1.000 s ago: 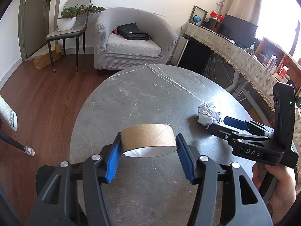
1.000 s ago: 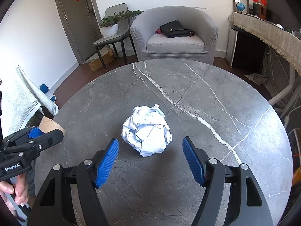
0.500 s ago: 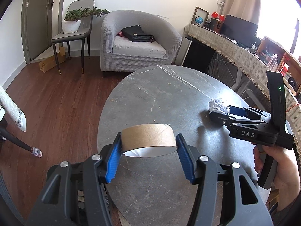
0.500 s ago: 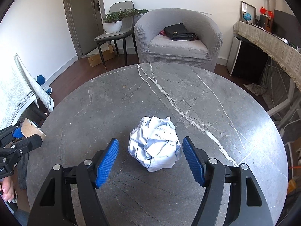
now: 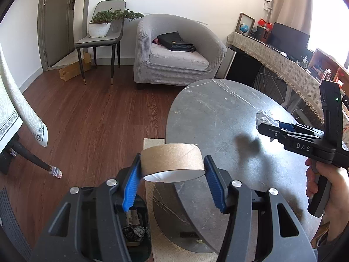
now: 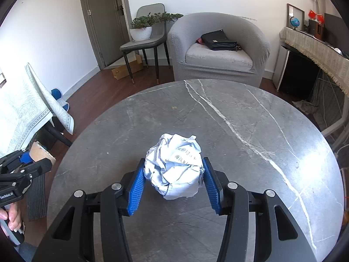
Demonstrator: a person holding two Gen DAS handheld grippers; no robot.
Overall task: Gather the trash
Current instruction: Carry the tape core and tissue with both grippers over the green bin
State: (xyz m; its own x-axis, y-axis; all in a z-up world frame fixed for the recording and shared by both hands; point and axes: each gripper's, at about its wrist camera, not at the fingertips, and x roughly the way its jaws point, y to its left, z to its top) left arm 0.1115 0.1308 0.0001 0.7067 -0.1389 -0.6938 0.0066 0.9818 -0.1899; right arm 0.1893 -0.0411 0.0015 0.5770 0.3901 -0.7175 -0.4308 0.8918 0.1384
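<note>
Grey marble surface [image 6: 240, 131] carries nothing loose but the crumpled paper ball [image 6: 174, 166], on which the right tool [image 6: 173, 180] has just closed. Left tool [image 5: 172, 175] clamps the cardboard ring [image 5: 172, 159] near the bin [image 5: 135, 229]; neither piece is binned yet.

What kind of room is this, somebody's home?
Most likely a living room in a home: a grey armchair with a black bag on it, a potted plant on a chair, and a round marble table.
</note>
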